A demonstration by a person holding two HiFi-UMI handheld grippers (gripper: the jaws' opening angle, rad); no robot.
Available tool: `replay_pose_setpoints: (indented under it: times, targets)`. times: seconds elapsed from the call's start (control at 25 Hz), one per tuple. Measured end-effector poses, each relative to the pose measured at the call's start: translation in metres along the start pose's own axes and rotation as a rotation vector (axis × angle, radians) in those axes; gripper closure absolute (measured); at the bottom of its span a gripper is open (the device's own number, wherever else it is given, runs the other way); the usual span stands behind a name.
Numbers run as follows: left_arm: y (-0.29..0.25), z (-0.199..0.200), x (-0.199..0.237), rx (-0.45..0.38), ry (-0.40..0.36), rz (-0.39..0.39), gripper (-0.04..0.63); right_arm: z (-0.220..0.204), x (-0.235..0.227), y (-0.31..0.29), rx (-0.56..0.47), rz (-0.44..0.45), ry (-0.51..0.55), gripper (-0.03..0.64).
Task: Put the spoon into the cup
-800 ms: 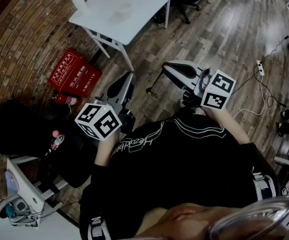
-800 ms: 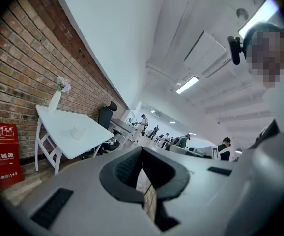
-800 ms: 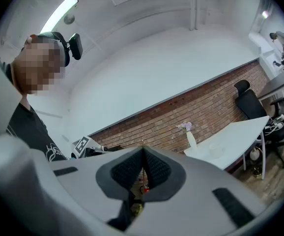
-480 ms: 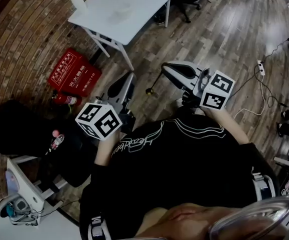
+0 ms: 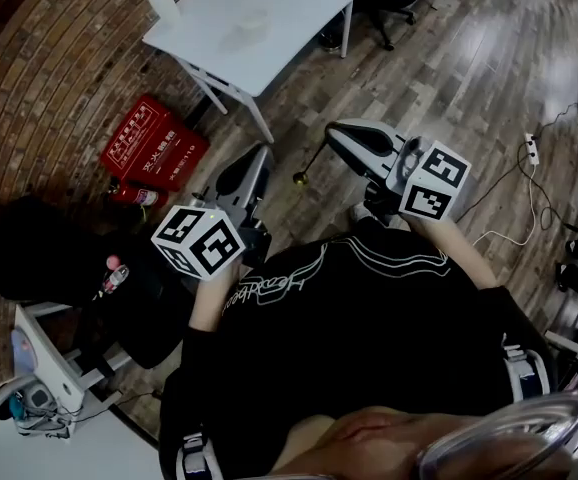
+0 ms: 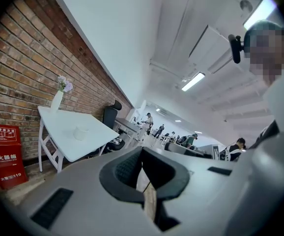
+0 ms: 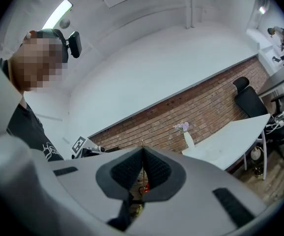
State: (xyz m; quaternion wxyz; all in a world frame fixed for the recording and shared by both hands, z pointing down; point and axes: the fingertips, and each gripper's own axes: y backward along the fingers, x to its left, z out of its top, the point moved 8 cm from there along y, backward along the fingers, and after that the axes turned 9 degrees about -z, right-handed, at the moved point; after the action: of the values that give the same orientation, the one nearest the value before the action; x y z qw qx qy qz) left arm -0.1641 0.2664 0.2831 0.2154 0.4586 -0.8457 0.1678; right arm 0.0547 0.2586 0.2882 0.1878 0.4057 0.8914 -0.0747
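The right gripper (image 5: 332, 133) is clamped tight on the spoon (image 5: 312, 158). Its thin handle slants down from the jaw tips to a small gold bowl above the wood floor (image 5: 449, 78). In the right gripper view only a sliver of handle shows between the jaws. The left gripper (image 6: 142, 150) is closed with nothing in it. The cup (image 6: 81, 132) (white on white, faint from above) sits on the table (image 5: 299, 8), well apart from both grippers.
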Motion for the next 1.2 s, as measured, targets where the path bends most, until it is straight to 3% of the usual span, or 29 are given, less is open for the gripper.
replay_pose_setpoints:
  times: [0.72, 1.2]
  targets:
    - [-0.131, 0.028, 0.031, -0.070, 0.019, 0.179, 0.591, 0.062, -0.155, -0.036, 0.054, 0.166, -0.038, 0.620]
    - [-0.234, 0.028, 0.034, -0.074, 0.035, 0.222, 0.591, 0.091, -0.249, -0.021, 0.104, 0.218, -0.044, 0.620]
